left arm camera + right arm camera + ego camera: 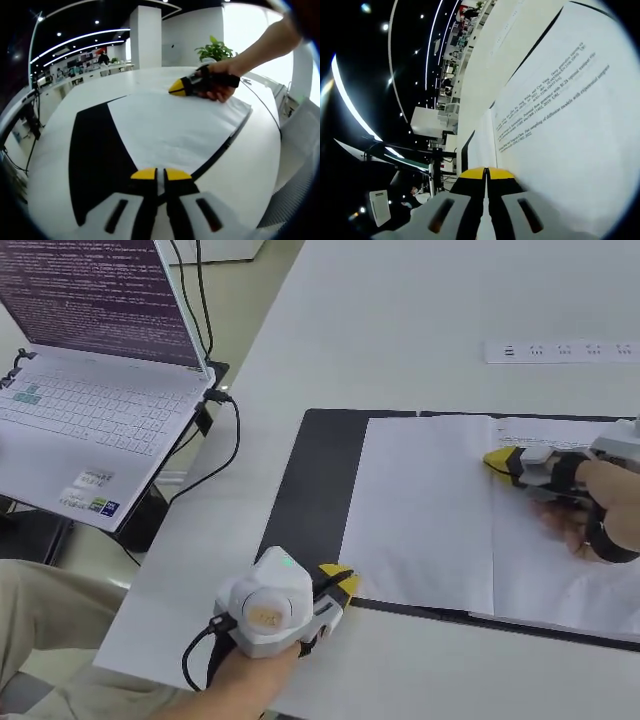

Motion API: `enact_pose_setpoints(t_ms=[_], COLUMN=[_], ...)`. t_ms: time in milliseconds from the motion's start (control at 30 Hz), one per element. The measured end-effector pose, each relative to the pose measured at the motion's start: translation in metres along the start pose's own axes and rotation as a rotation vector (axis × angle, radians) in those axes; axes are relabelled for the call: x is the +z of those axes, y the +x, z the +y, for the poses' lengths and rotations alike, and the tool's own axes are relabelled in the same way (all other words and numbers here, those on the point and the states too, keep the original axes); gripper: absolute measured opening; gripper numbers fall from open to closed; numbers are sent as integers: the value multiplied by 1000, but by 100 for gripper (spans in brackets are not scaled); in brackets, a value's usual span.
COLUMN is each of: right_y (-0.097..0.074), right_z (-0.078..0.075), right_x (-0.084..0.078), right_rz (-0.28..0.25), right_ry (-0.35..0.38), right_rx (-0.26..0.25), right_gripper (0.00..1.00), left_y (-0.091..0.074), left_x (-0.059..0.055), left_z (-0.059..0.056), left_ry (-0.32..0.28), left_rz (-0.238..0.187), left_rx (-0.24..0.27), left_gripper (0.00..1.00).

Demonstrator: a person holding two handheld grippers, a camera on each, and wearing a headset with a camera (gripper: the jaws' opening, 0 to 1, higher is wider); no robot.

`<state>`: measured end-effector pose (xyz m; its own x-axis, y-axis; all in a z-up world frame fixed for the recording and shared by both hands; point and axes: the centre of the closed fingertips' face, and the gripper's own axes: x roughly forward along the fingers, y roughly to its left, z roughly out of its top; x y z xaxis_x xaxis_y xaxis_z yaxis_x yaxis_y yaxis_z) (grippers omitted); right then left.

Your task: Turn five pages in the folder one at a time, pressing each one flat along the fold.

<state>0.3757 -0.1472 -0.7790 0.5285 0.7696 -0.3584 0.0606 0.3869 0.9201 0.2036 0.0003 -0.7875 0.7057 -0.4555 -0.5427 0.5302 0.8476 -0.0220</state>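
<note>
Both are clenched empty. At right, the right gripper presses the page; hard dragging could crease it. The left gripper rests at the folder edge.

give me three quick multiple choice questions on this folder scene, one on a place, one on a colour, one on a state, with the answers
1. Where do the right hand-held gripper's tips rest?
A. up in the air
B. on the white page, at the fold
C. past the page's right edge

2. What colour is the folder's cover?
A. black
B. red
C. blue

3. How do the left hand-held gripper's jaws stand?
A. wide open
C. shut
B. clamped on a pen

Answers:
1 B: in the head view its yellow tips lie on the page, right at the centre crease.
2 A: the bare strip of cover left of the page is black.
3 C: in the left gripper view the yellow tips are together.
</note>
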Motion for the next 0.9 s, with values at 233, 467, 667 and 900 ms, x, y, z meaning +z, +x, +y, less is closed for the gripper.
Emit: enact_pose_setpoints(t_ms=[233, 467, 667, 900], right_y=[-4, -12, -17, -24], right_z=[1, 1, -2, -5], right_x=[-8, -19, -25, -33], right_rz=[10, 22, 34, 49], right_ry=[8, 15, 17, 21], right_rx=[11, 16, 18, 20], right_gripper=[0, 0, 0, 0], left_y=[0, -1, -1, -1], left_x=[0, 1, 0, 1], left_z=[-1, -2, -1, -2], left_ry=[-4, 2, 4, 3], left_rz=[1, 2, 1, 0], left_rx=[0, 0, -1, -1], left_gripper=[3, 3, 3, 3])
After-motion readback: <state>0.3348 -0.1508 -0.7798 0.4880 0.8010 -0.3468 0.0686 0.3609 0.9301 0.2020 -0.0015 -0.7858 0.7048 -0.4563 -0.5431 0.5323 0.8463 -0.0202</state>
